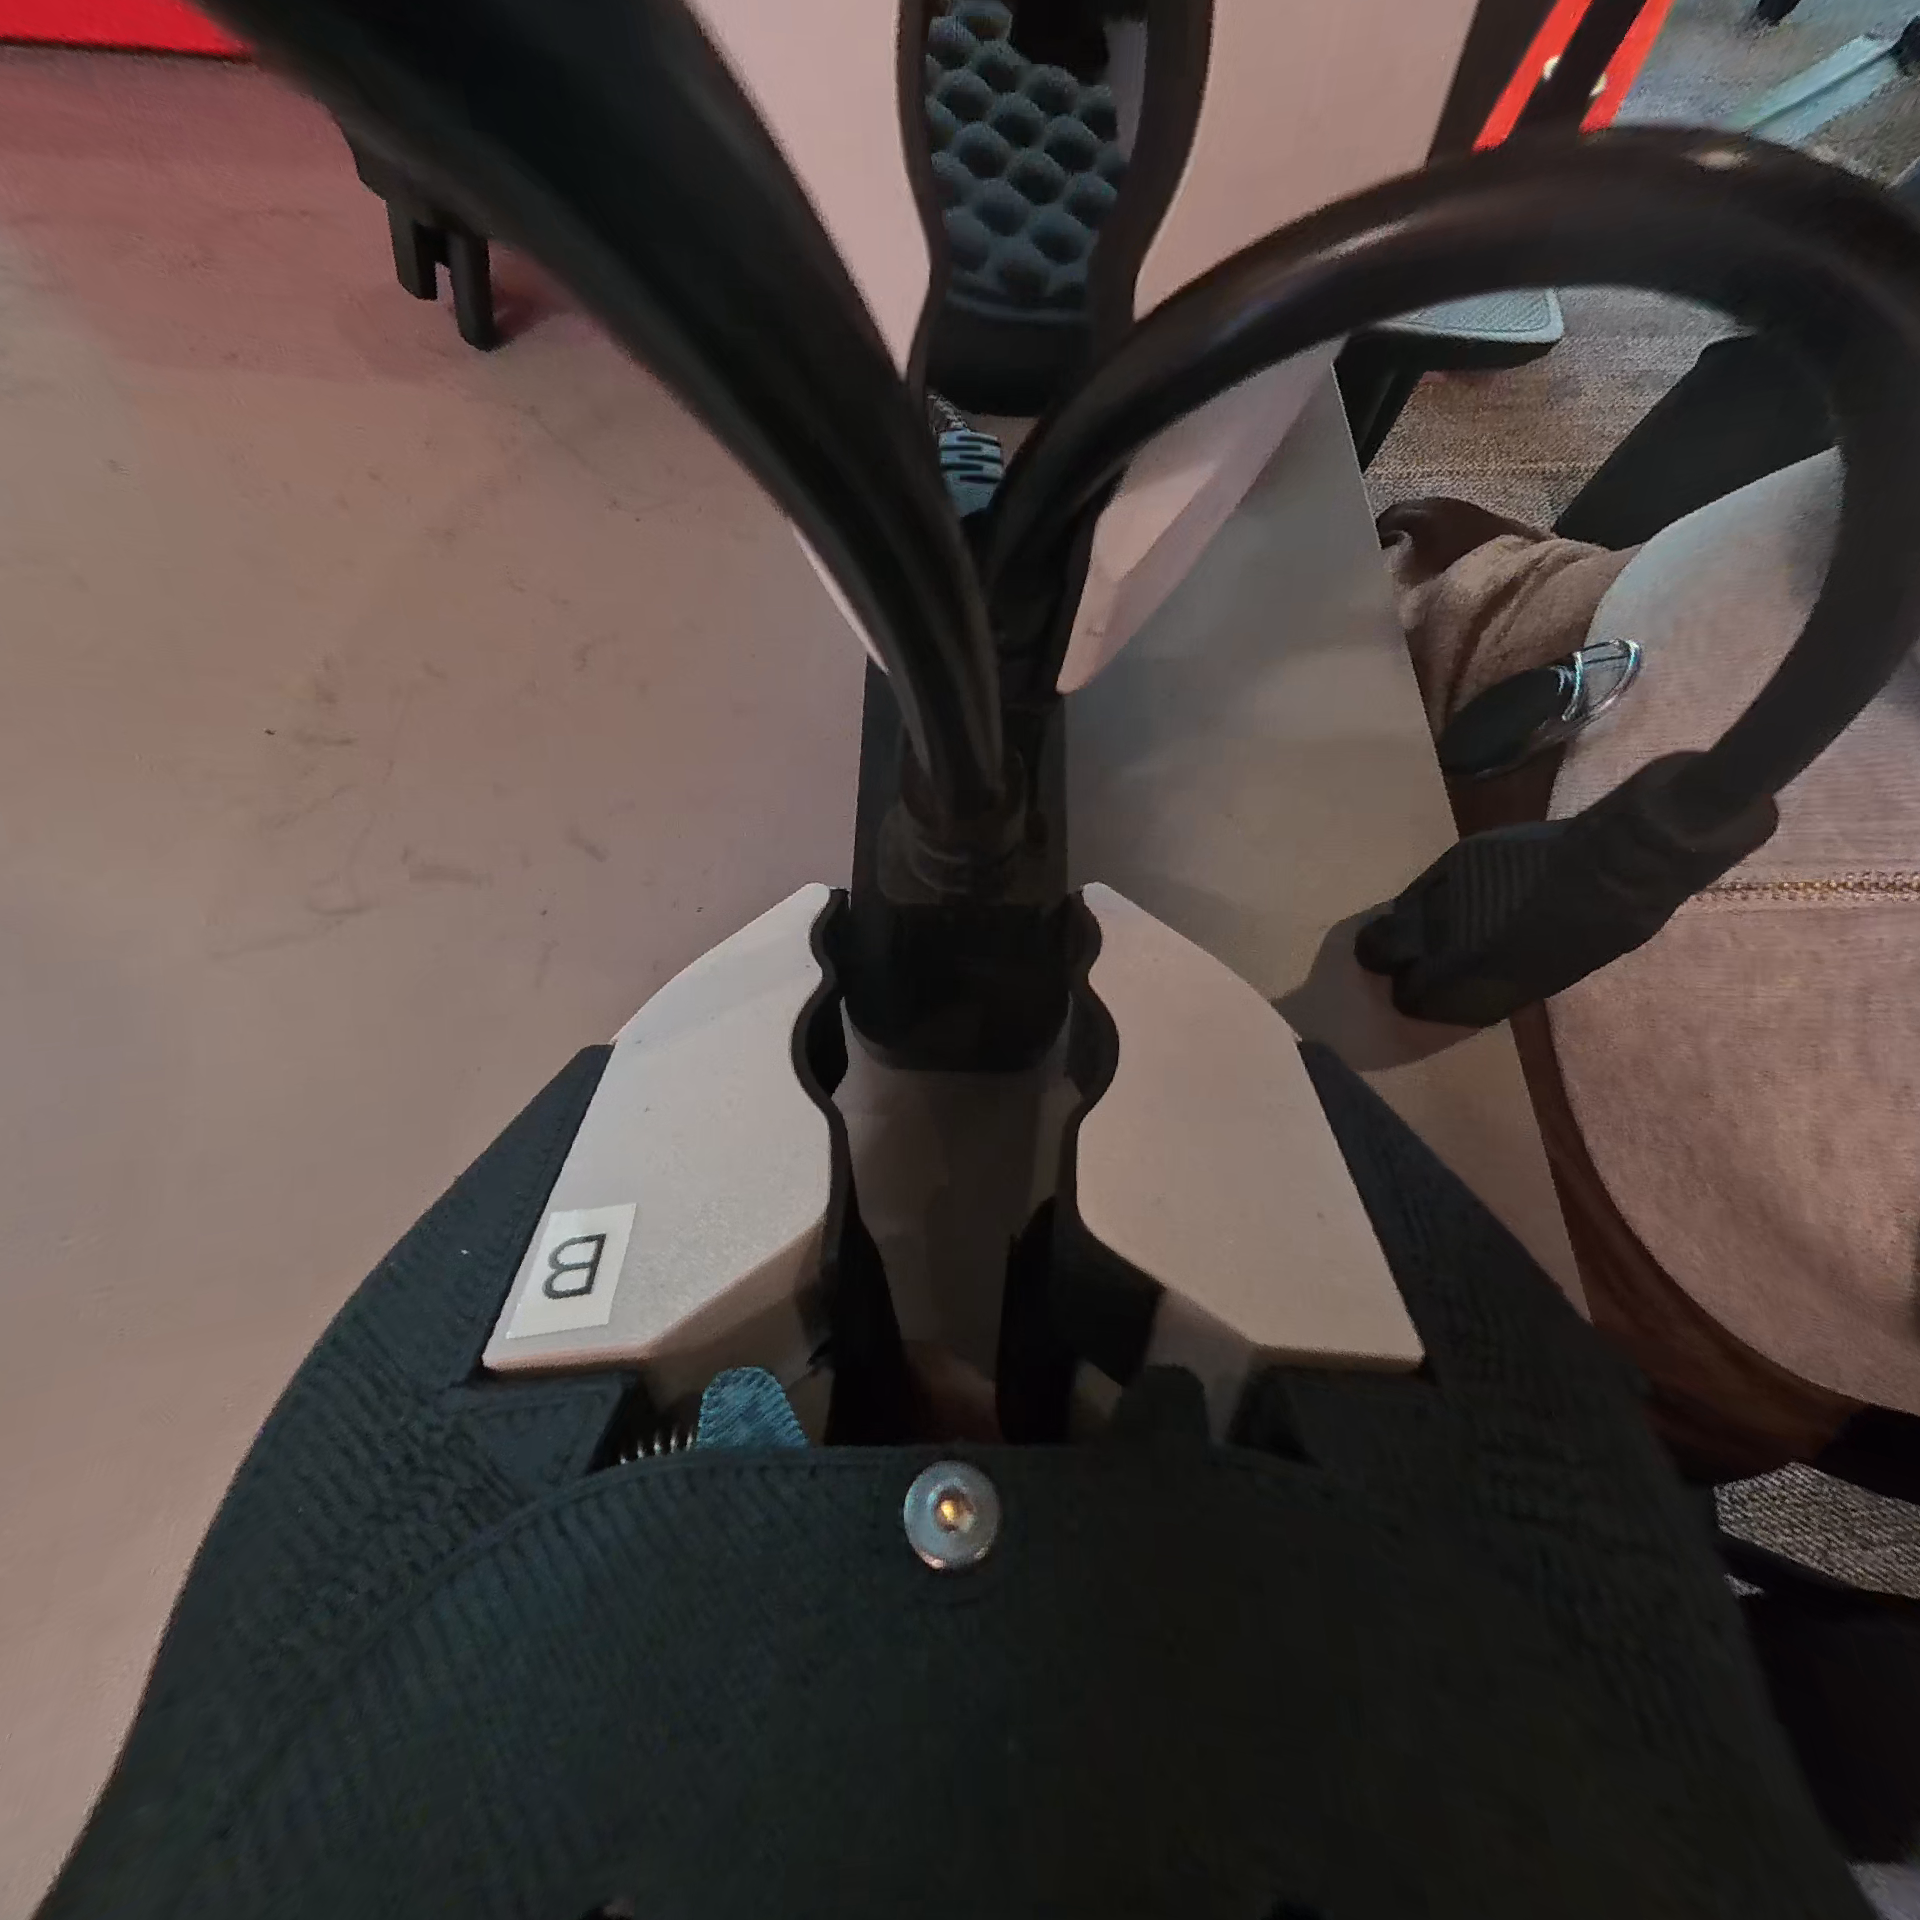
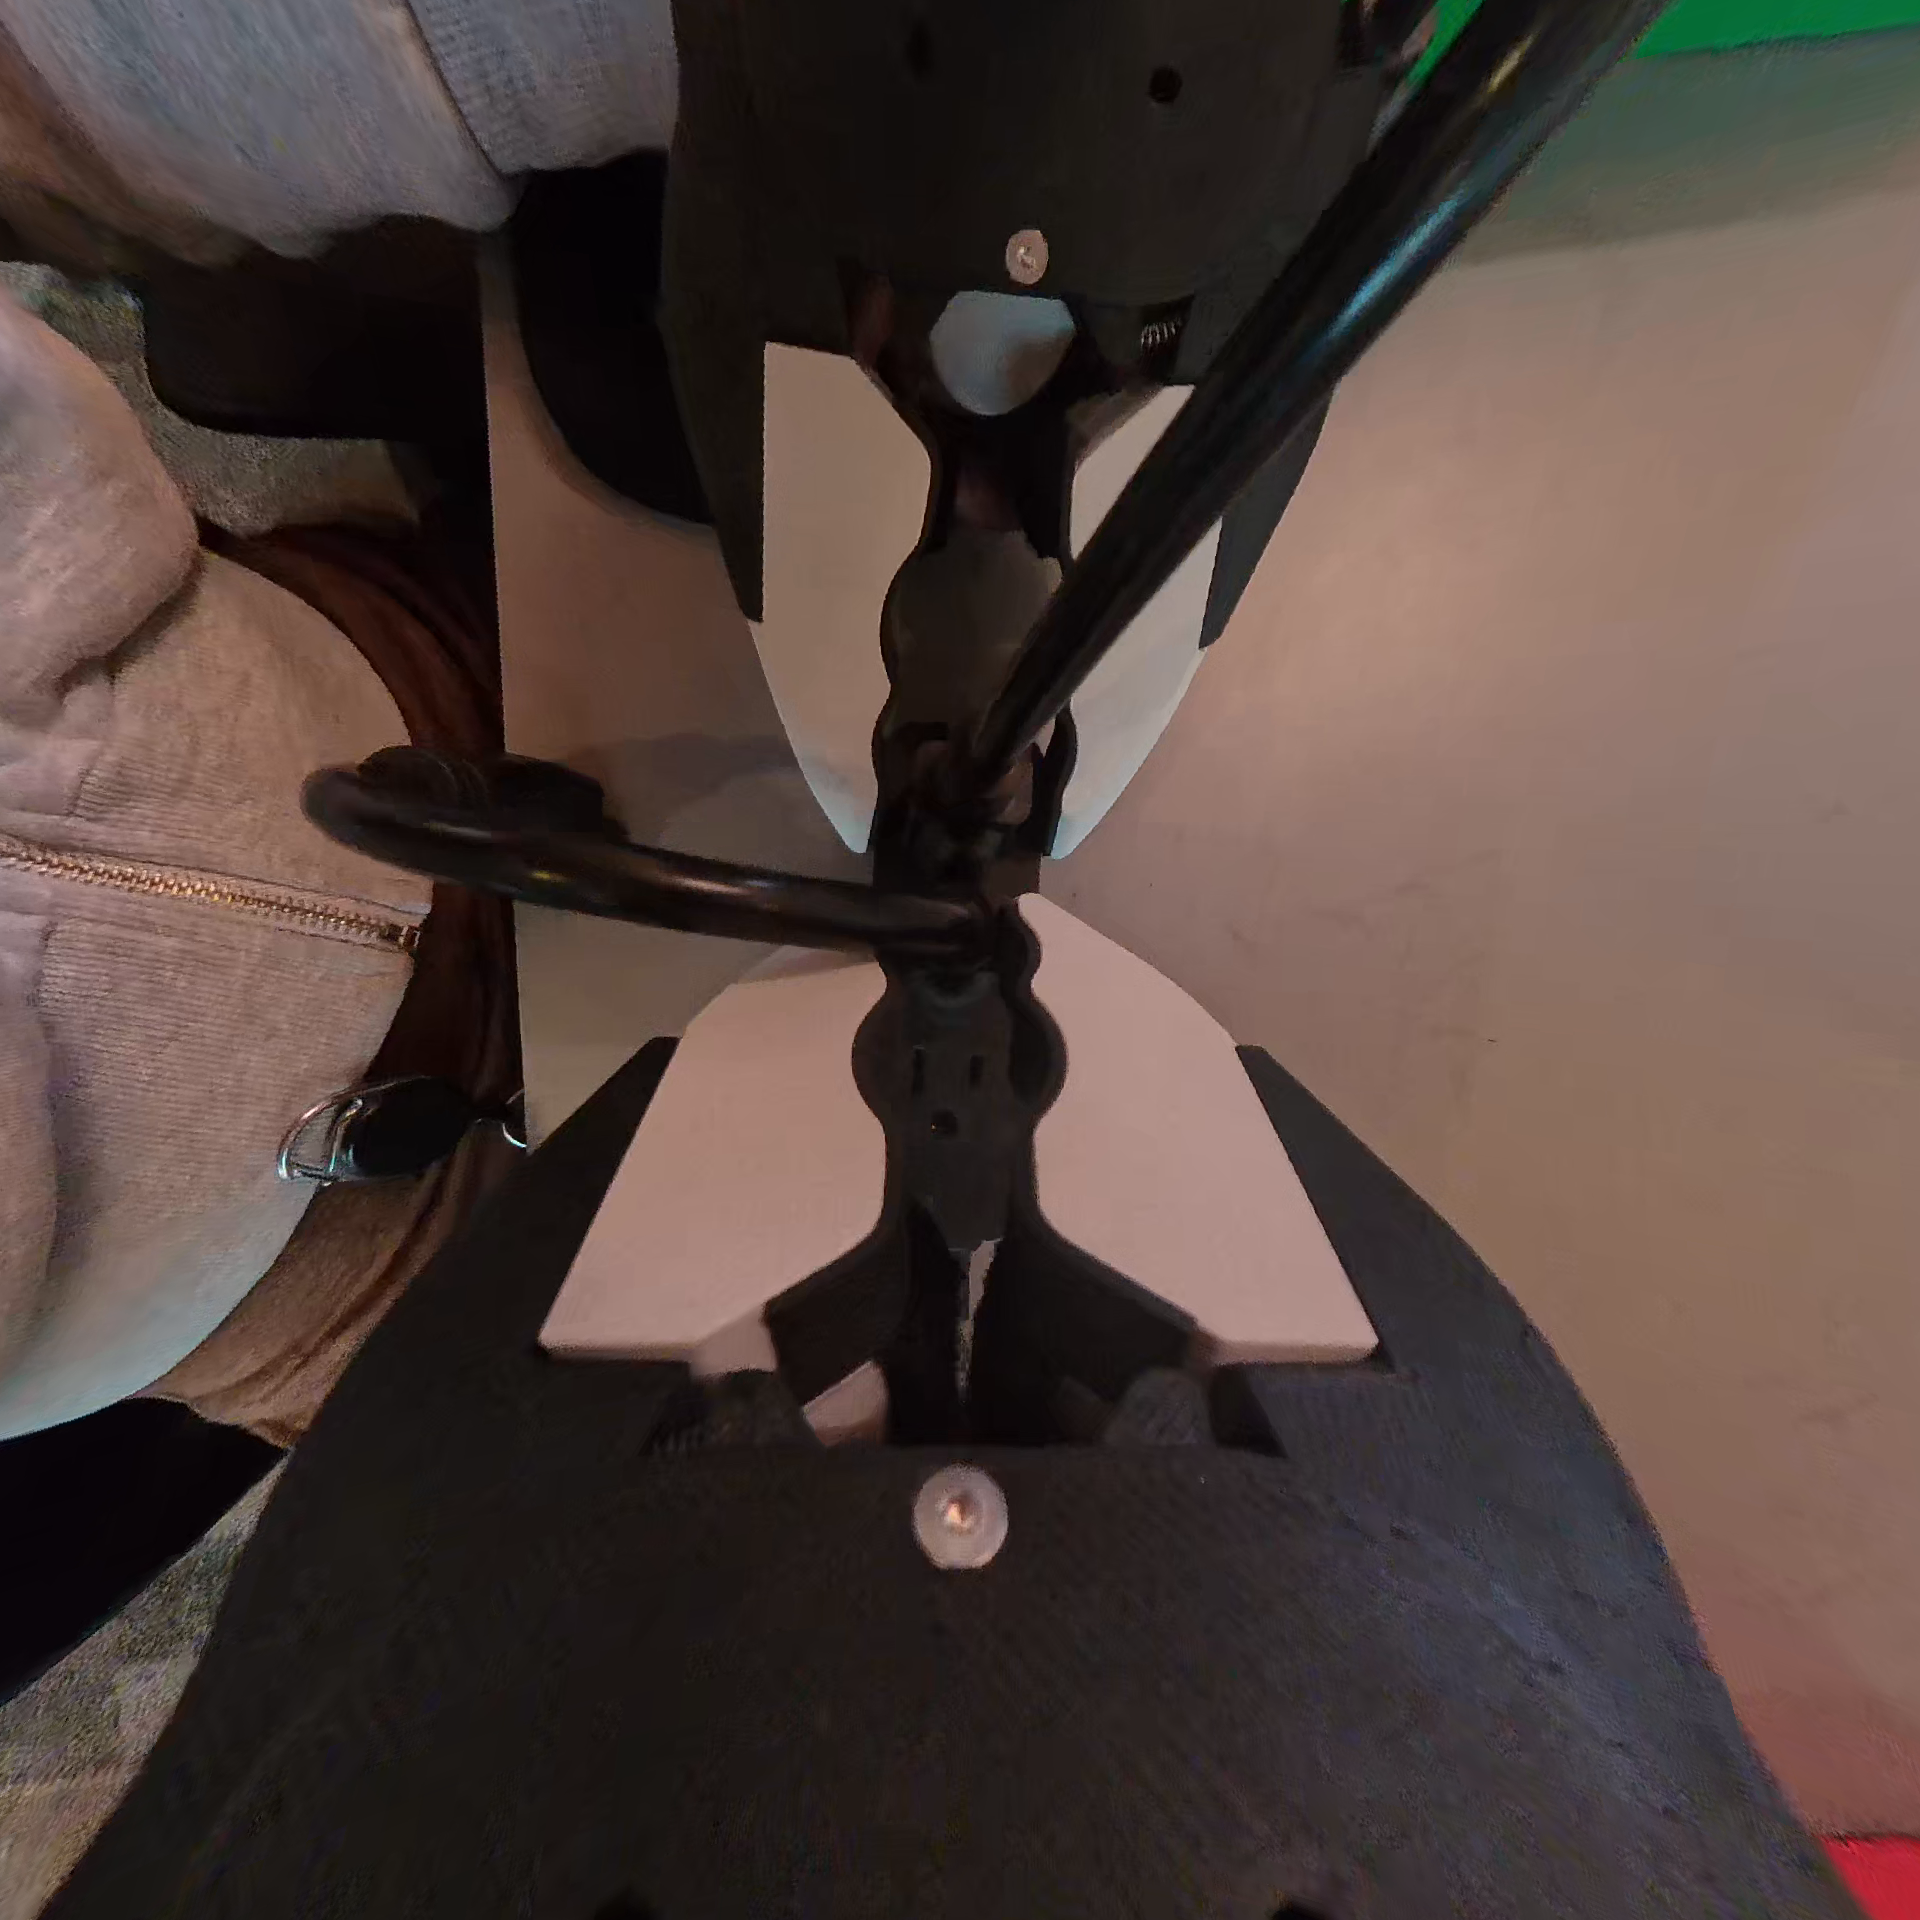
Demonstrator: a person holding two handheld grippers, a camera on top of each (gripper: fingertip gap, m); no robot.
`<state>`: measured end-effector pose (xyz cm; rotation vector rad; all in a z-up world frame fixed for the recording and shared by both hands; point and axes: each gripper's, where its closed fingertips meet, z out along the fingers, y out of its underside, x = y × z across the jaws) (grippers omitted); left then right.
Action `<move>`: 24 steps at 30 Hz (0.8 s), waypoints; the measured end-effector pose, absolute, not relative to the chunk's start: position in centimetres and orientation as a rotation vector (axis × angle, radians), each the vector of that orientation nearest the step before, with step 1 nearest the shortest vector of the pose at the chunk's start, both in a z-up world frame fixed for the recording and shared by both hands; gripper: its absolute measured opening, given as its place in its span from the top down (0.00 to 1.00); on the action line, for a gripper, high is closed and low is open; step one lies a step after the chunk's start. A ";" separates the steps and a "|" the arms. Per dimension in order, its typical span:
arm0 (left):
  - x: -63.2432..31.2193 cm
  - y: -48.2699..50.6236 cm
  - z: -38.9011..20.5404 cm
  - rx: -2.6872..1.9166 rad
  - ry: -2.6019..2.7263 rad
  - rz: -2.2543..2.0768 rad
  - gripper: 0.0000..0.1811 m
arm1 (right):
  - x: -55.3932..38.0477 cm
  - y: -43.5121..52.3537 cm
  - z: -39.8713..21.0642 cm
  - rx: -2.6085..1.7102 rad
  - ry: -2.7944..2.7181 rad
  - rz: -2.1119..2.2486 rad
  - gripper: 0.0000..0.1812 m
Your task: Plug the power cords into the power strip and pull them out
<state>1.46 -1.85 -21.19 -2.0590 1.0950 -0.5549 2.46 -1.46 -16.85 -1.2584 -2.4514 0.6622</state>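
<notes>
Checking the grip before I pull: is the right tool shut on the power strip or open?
Shut on it. The right tool clamps the black power strip between its pale fingers, an outlet face visible between them.

A white sticker [image 1: 566,1269] — one letter — on the left gripper's [image 1: 956,971] finger.

The power strip [image 2: 961,1117] is a narrow black bar standing in the centre of the right wrist view, one three-hole socket facing the camera in its lower half. In the left wrist view the same bar runs up the middle of the frame, seen end-on. Thick, glossy black power cords [image 1: 790,436] enter its top face – one bundle sweeps to the upper left, and another cord [image 1: 1558,218] arcs to the right and ends in a ribbed black plug [image 1: 1538,914] at mid-right.
</notes>
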 end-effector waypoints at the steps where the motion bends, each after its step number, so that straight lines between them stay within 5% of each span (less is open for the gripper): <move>1: 1.4 -1.9 -21.2 -2.059 1.093 -0.558 0.78 | 2.4 -1.5 -16.9 -1.263 -2.466 0.636 0.90; 24: 1.5 -1.9 -21.3 -2.072 1.084 -0.573 0.78 | 2.2 -1.4 -16.9 -1.249 -2.593 0.510 0.91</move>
